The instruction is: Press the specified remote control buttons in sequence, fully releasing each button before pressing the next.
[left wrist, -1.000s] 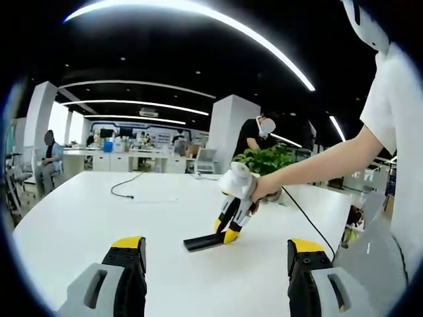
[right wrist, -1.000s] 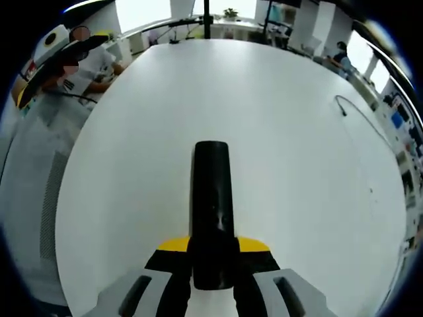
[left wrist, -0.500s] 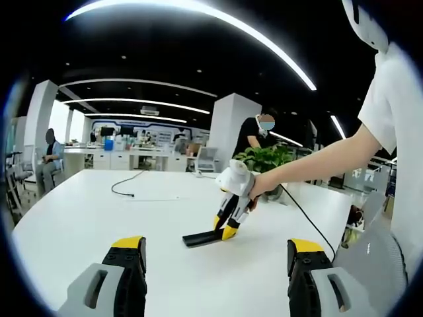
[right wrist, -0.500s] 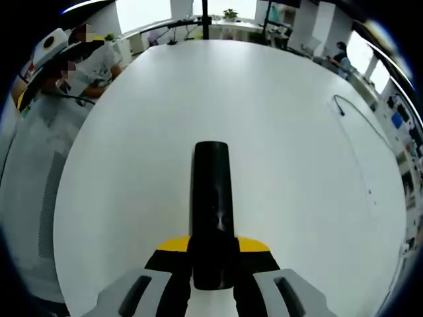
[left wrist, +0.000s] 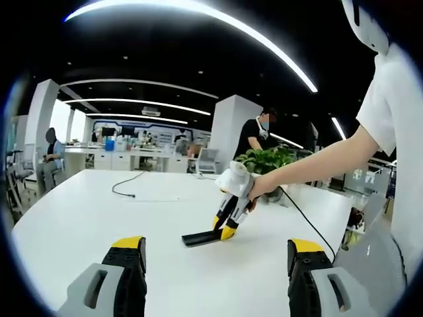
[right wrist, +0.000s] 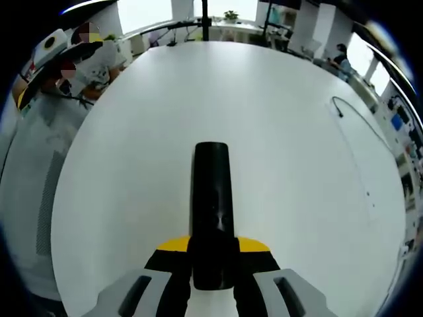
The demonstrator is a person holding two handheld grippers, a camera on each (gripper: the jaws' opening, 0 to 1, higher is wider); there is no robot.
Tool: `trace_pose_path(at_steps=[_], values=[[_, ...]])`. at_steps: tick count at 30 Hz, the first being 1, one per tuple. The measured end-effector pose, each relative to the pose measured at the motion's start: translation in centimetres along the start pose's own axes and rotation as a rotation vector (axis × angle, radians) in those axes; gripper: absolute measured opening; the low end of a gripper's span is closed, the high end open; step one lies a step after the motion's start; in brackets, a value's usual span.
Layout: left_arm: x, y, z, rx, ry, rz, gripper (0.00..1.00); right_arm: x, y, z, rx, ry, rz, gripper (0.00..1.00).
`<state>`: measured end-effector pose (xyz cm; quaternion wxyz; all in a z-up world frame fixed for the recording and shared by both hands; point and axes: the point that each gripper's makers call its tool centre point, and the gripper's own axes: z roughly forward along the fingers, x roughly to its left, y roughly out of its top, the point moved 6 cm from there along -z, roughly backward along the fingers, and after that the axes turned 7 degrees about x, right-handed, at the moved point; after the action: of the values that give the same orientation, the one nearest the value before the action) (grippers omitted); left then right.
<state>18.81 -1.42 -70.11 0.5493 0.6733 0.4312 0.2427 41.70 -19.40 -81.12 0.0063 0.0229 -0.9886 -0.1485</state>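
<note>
Grey-bodied tongs (left wrist: 218, 264) with black, yellow-tipped jaws (slotted sides); white short sleeve (left wrist: 390, 99).

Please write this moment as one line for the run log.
right gripper: shut on remote | remote: on white table | left gripper: open, holding nothing, apart from remote | button press: cannot tell

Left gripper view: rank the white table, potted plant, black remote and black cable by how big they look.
1. White table.
2. Potted plant, farther back.
3. Black remote.
4. Black cable: long but thin, so its rank against the remote is unsure.
</note>
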Motion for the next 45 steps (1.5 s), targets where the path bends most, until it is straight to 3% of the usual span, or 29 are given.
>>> trace_pose_path(at_steps=[15, 18, 21, 30, 36, 45], values=[[0.1, 0.0, 0.0, 0.001, 0.003, -0.002, 0.91, 0.1, -0.2, 0.0, -0.056, 0.003, 0.086, 0.22], [0.2, 0.0, 0.0, -0.001, 0.008, -0.007, 0.91, 0.0, -0.2, -0.1, -0.115, 0.02, 0.206, 0.23], [0.3, 0.0, 0.0, -0.004, 0.012, -0.011, 0.91, 0.1, -0.5, -0.1, -0.164, 0.02, 0.245, 0.24], [0.3, -0.2, 0.0, 0.002, 0.015, -0.019, 0.92, 0.9, -0.7, -0.3, -0.38, 0.047, 0.487, 0.37], [0.5, -0.1, 0.0, -0.007, 0.014, -0.035, 0.92, 1.3, -0.8, -0.7, -0.469, 0.017, 0.554, 0.52], [0.5, -0.2, 0.0, -0.004, 0.015, -0.034, 0.92, 1.9, -0.5, -2.3, -0.605, -0.088, 0.576, 0.69]])
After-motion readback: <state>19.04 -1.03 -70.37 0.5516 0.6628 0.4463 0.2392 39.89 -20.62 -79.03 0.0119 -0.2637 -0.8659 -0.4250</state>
